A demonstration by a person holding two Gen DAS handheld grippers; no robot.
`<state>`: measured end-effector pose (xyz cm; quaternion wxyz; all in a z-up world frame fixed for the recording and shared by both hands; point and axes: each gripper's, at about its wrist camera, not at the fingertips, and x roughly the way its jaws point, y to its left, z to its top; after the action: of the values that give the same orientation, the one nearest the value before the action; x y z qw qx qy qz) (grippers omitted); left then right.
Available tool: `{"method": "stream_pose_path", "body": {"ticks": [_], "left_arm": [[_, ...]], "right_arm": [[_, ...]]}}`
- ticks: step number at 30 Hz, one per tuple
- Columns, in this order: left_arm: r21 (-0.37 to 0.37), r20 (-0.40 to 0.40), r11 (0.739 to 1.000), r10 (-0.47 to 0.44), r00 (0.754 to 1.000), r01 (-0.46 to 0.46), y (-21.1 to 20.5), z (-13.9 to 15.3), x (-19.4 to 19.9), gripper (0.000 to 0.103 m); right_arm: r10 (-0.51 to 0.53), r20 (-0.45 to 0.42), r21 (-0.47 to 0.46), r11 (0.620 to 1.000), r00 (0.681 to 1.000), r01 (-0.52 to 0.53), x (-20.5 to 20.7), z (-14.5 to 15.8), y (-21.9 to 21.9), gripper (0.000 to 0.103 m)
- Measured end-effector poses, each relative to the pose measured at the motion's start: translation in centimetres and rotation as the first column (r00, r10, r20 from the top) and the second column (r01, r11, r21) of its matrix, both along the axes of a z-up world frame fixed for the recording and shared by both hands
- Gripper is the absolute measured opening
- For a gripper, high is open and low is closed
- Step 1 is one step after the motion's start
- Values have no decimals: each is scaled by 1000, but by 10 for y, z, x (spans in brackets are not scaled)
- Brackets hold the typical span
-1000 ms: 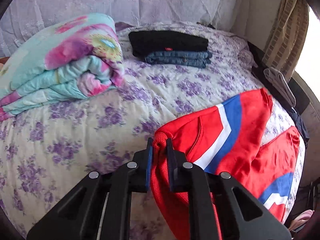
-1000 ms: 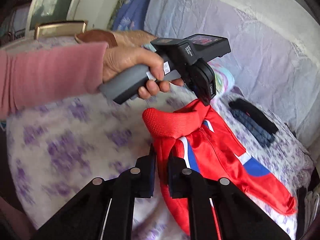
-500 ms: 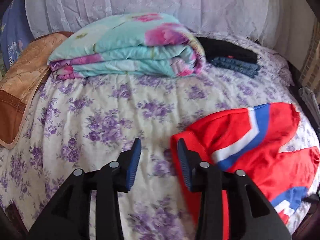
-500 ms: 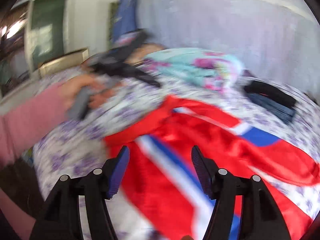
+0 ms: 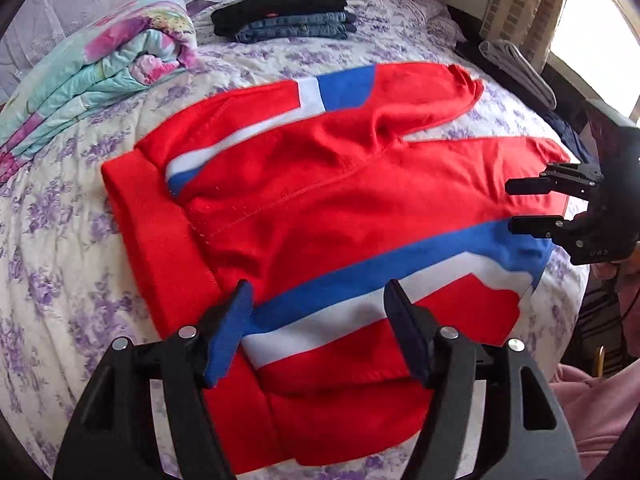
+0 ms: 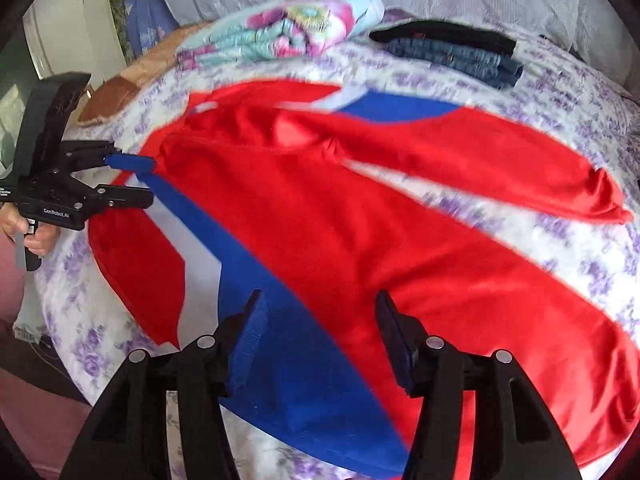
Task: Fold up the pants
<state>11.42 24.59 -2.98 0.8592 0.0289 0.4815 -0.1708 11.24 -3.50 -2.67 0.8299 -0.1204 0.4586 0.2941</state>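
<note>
A bedroom, with a bed (image 5: 60,216) under a white cover printed with purple flowers, pale curtain behind, window light at 2 o'clock in the left wrist view.

Nearest, at 6 o'clock in the left wrist view: left tool (image 5: 318,308), fingers wide apart, blue pads bare, nothing between them; hovering just over the near edge of the red pants (image 5: 320,184). Same in the right wrist view: right tool (image 6: 318,320), fingers spread, empty, poised above the blue stripe.

In the middle: pants spread on the bed, mostly flat. Waistband (image 5: 156,236) at 9 o'clock in the left wrist view, legs running toward 3 o'clock. Legs not stacked; far leg splayed away toward 1 o'clock, with a wedge of bed cover showing between the two. Some wrinkles near the crotch seam. Right tool seen again at 3 o'clock in the left wrist view, open beside the leg ends.

Farther, at 10 o'clock: rolled floral quilt (image 5: 104,64). At 12 o'clock: folded jeans (image 5: 296,30) with a black garment (image 5: 276,4) on top, neat, well apart from the pants.

Judged progress: laying-out done, no fold made yet. Left to do, probably: bring one leg over the other, then fold along the length, then perhaps add to the pile.
</note>
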Motion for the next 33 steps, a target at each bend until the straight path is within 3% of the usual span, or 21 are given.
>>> {"method": "stream_pose_path", "body": {"ticks": [2,4,10,13,17,19,21,22,23,24,25,26,29,30,32,33], "left_arm": [[-40,56,999,39,998,-37,9,18,3,77],[-77,82,995,66,994,-59,8,24,11,82],[-175,18,984,23,1000,-19,-32,7,33,82],[-191,-32,981,-43,999,36,-55,-11,33,82],[-154,-11,986,-66,998,64,-63,-30,26,84],[-167,1,984,-69,998,69,-63,-28,24,87],[-189,-1,980,-66,998,65,-60,-30,24,88],[-196,0,978,-67,998,66,-59,-30,24,88],[-200,0,977,-70,998,69,-58,-30,25,88],[-204,1,976,-74,997,73,-58,-30,24,90],[-208,3,975,-78,997,77,-57,-30,23,90],[-207,5,975,-84,996,83,-59,-31,24,91],[-203,8,975,-93,996,93,-61,-31,24,93],[-201,9,975,-95,995,95,-61,-32,24,93],[-196,12,976,-98,995,99,-62,-32,23,94],[-194,13,976,-100,995,101,-62,-32,23,94]], "right_arm": [[-14,74,24,1000,997,13,9,8,-7,70],[-36,111,36,999,993,32,21,9,-4,70],[-96,71,150,985,993,85,93,10,-3,70],[-256,76,184,953,964,239,144,18,-36,70],[-507,70,177,854,859,489,203,25,-111,74],[-584,73,122,809,808,574,227,19,-140,74],[-718,112,27,693,687,721,244,7,-175,74],[-770,84,22,637,633,771,249,0,-193,74],[-800,11,57,599,599,799,251,-11,-212,75],[-805,-67,100,582,589,807,252,-22,-225,75],[-797,-129,130,576,590,807,253,-33,-232,75],[-792,-135,142,579,595,803,252,-39,-233,75],[-733,19,49,680,680,732,258,-33,-207,31],[-708,60,26,706,704,708,261,-26,-199,23],[-657,156,26,750,738,662,266,-8,-189,22],[-631,234,33,766,740,642,265,3,-186,22]]}}
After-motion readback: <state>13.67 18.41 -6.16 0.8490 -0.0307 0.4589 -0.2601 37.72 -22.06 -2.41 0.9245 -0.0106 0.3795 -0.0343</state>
